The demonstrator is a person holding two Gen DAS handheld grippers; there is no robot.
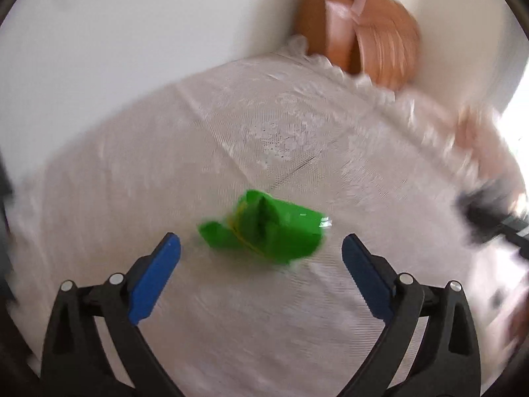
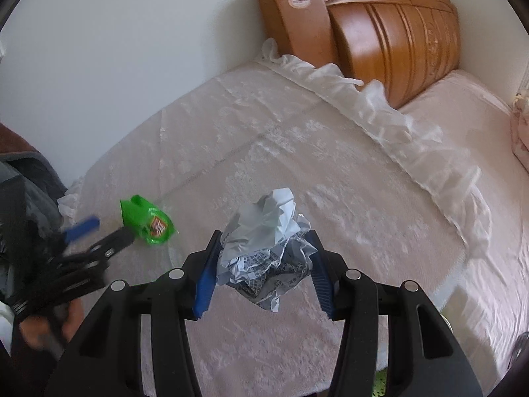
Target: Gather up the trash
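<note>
right wrist view: right hand-held gripper (image 2: 264, 266) pinches crumpled paper (image 2: 267, 251), lifted clear of the bed (image 2: 380, 198) for carrying. green wrapper (image 2: 147, 220) lies at 10 o'clock; left hand-held gripper (image 1: 261, 258) spread wide, straddling it, likely to grasp.

A crumpled green plastic wrapper (image 1: 264, 231) bears an orange logo; the crumpled white paper ball (image 2: 267, 248) carries dark print; the bed's lace cover (image 2: 297, 152) is floral white.
</note>
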